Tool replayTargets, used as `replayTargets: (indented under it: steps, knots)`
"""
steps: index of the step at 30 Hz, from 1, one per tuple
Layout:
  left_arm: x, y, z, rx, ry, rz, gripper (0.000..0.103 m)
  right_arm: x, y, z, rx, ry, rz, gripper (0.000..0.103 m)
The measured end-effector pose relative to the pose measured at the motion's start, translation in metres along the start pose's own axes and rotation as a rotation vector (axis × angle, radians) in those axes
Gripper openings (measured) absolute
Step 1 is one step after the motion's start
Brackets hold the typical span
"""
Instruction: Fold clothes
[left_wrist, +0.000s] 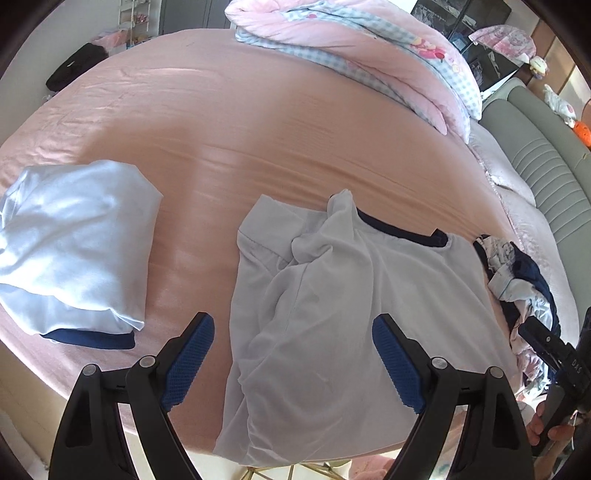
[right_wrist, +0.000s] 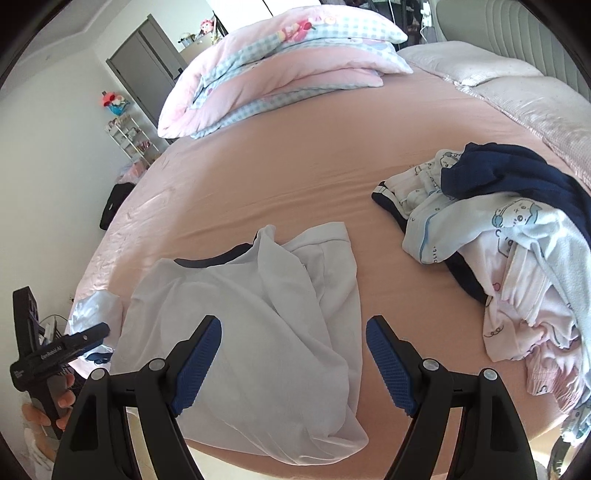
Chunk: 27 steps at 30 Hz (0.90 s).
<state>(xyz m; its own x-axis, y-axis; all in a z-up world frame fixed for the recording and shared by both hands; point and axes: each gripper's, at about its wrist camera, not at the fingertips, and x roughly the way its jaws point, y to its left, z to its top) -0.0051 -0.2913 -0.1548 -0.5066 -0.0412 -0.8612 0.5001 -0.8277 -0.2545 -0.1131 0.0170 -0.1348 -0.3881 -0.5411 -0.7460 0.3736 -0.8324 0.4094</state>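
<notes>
Hovering wide apart over a rumpled white T-shirt (left_wrist: 354, 295) on the pink bed (left_wrist: 258, 147): left gripper (left_wrist: 293, 356), right gripper (right_wrist: 293, 360). Gripping nothing.

Two handheld grippers, each a black plastic frame of angled linkage arms joined by round silver pivot screws. The left gripper (left_wrist: 293, 360) and right gripper (right_wrist: 293, 360) both carry two long fingers faced with blue pads (left_wrist: 190, 360) in a fine grid texture. Small white lettering marks the black body. Bare fingers (right_wrist: 59, 404) wrap one handle.
</notes>
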Motion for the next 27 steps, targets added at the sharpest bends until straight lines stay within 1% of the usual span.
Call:
replayTargets:
  steps: [2,5,8,11,15,16,18,20,21,22,23,24,25,26,27]
  knots:
    - [0.007,0.002,0.001,-0.020,0.012,0.002,0.087,0.008,-0.002,0.002,0.006,0.014,-0.009,0.081]
    - [0.010,0.007,0.004,-0.061,0.008,-0.027,0.087,0.019,-0.005,0.005,0.008,0.033,-0.023,0.081]
    - [0.012,0.008,0.007,-0.081,-0.002,-0.046,0.087,0.028,-0.005,0.007,0.000,0.046,-0.007,0.081]
    - [0.013,0.006,0.010,-0.078,-0.022,-0.045,0.087,0.037,-0.002,0.010,-0.020,0.051,-0.015,0.081]
    - [0.019,0.000,0.017,-0.062,-0.024,-0.051,0.082,0.045,0.004,0.019,-0.055,0.035,-0.015,0.081]
    - [0.022,-0.002,0.019,-0.054,-0.016,-0.052,0.080,0.049,0.005,0.022,-0.061,0.039,-0.012,0.079]
    - [0.029,-0.007,0.023,-0.034,-0.001,-0.047,0.078,0.058,0.005,0.027,-0.060,0.062,0.000,0.078]
    - [0.035,-0.011,0.026,-0.032,0.012,-0.037,0.078,0.068,0.005,0.028,-0.060,0.084,0.005,0.073]
    - [0.038,-0.012,0.028,-0.034,0.012,-0.039,0.074,0.073,0.006,0.028,-0.064,0.093,0.004,0.064]
    - [0.040,-0.014,0.030,-0.037,0.013,-0.040,0.066,0.078,0.006,0.028,-0.066,0.103,0.003,0.050]
    - [0.043,-0.015,0.031,-0.038,0.021,-0.040,0.060,0.082,0.006,0.028,-0.062,0.115,0.008,0.043]
    - [0.047,-0.017,0.032,-0.033,0.039,-0.035,0.051,0.086,0.005,0.027,-0.055,0.128,0.019,0.041]
    - [0.051,-0.019,0.031,-0.026,0.055,-0.013,0.045,0.090,0.004,0.026,-0.050,0.134,0.024,0.041]
    - [0.056,-0.021,0.031,-0.019,0.071,0.009,0.042,0.092,0.005,0.024,-0.054,0.135,0.015,0.040]
    - [0.058,-0.022,0.029,-0.010,0.075,0.023,0.038,0.095,0.005,0.023,-0.062,0.133,0.002,0.037]
